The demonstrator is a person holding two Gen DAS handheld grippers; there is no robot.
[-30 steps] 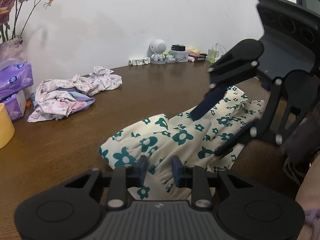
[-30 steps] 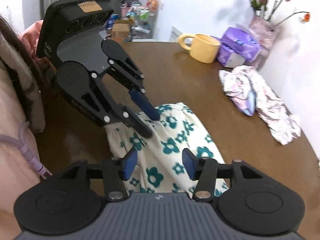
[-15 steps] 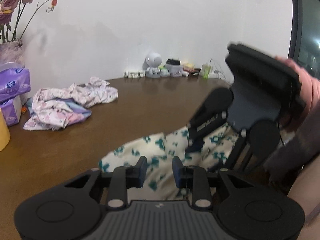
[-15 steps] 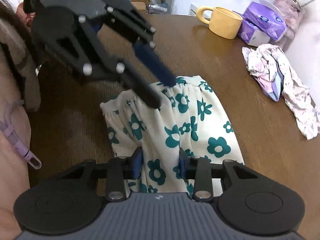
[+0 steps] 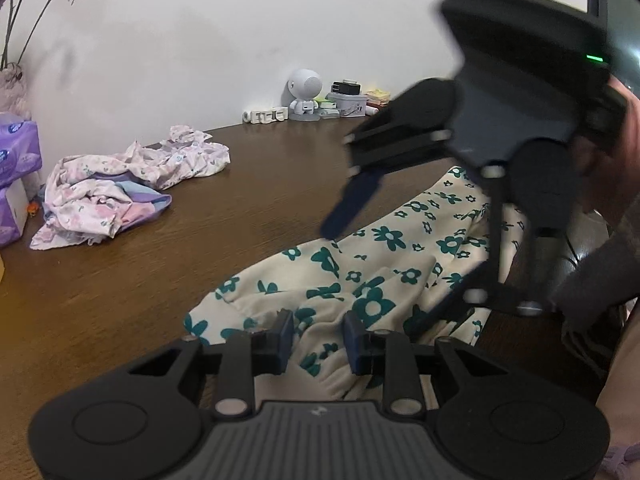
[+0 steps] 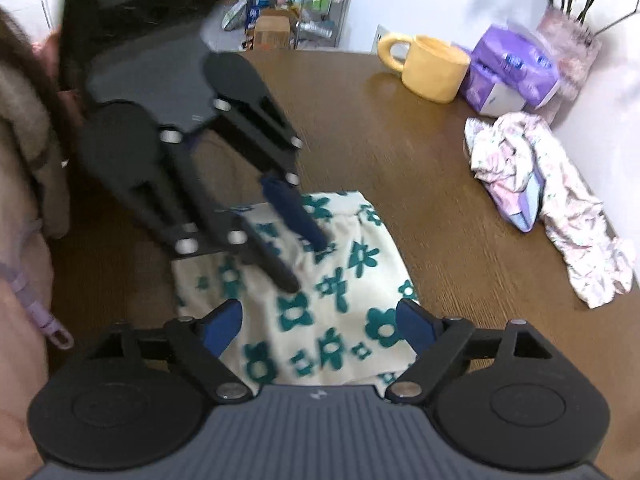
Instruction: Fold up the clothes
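The right gripper (image 6: 318, 326) stands above the near end of the floral garment (image 6: 320, 280), and its jaws are opening; cloth lies below the gap, but the pads do not press on it. The left gripper (image 5: 318, 336) has its jaws narrowly apart with a raised ridge of the same cloth between them; whether the pads pinch it cannot be told. The garment lies partly folded at the near edge of the table (image 6: 400, 140), with its near end close to or over that edge. Risk: the released layer can spring back or slide, undoing the fold. Risk: if the left gripper pulls while the right has let go, the cloth can bunch and drag off the edge. The crumpled pink garment (image 6: 540, 200) lies well apart, toward the far edge, beside the mug (image 6: 434, 74) and tissue packs (image 6: 512, 72), clear of this work.
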